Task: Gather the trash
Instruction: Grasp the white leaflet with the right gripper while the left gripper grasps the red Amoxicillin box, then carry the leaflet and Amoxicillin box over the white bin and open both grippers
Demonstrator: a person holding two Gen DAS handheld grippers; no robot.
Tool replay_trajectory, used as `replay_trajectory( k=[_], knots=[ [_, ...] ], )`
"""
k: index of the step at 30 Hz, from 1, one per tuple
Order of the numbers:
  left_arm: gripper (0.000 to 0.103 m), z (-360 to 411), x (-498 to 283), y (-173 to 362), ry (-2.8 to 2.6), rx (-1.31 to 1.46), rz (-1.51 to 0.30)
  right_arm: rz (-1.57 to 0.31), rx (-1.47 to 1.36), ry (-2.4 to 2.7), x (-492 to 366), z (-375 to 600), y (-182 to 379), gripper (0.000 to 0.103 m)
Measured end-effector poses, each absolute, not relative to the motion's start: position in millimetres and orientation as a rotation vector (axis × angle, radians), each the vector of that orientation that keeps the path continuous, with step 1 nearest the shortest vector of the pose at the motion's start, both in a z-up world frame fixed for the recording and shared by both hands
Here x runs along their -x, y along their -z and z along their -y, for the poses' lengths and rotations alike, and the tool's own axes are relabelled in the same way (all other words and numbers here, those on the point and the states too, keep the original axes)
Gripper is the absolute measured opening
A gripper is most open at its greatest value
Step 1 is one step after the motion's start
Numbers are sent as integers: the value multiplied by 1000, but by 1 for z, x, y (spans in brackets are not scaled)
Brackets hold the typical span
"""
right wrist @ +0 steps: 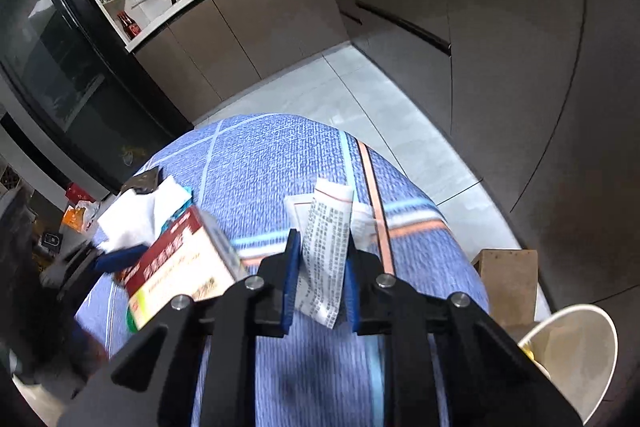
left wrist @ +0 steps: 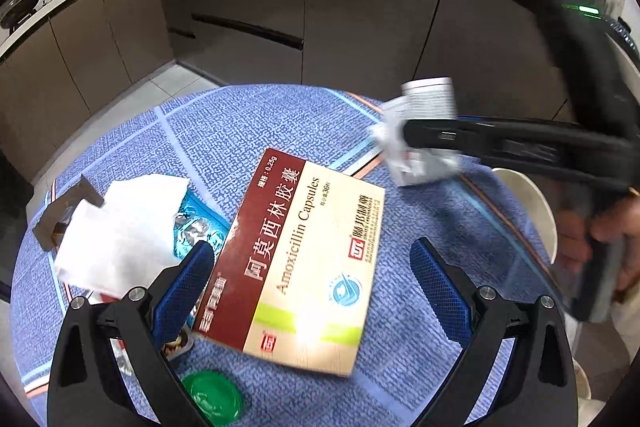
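A red and cream amoxicillin box lies on the blue tablecloth between the fingers of my left gripper, which is open around it. The box also shows in the right wrist view. My right gripper is shut on a white squeezed tube with printed text, held above the cloth; both show in the left wrist view. A white tissue, a blue blister pack and a green cap lie at the left.
A white paper cup stands at the table's right edge, beside a cardboard box. Grey kitchen cabinets and a tiled floor lie beyond the round table. A small dark wrapper lies at the far left.
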State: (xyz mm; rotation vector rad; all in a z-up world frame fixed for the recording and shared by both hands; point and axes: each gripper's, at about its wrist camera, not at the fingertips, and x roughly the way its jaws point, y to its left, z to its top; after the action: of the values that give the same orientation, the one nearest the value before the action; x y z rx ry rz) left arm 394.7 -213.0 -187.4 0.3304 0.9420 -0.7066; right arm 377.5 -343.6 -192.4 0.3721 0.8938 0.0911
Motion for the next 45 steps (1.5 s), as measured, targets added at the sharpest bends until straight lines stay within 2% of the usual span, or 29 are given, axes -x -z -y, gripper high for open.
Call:
replay_trajectory(
  k=[5,6,7,8,13,32,39,45],
  knots=[
    [94,221,-402,195,682,-343,-983,-857,-394,-71,-340,353,188,20],
    [92,221,-404,195,675,-341,-982,-853,-399,-66,-333,355,187,20],
    [83,222,-405,195,660,-342,-980,-850,-403,-65,-328,356,186,20],
    [80,223,-406,195,646,-341,-985,-846,-410,-65,-321,357,186,20],
    [74,222,-406,184,609,-298,-973,-841,-414,-54,-297,358,183,20],
    [73,225,-284,67,784,-109,-753,-629,-434,-33,-169,369,105,20],
    [73,257,-240,58,886,-107,-744,-565,-441,51,-113,397,91,20],
    [73,300,-219,76,972,-105,-797,-572,-489,148,-78,433,116,20]
  ],
)
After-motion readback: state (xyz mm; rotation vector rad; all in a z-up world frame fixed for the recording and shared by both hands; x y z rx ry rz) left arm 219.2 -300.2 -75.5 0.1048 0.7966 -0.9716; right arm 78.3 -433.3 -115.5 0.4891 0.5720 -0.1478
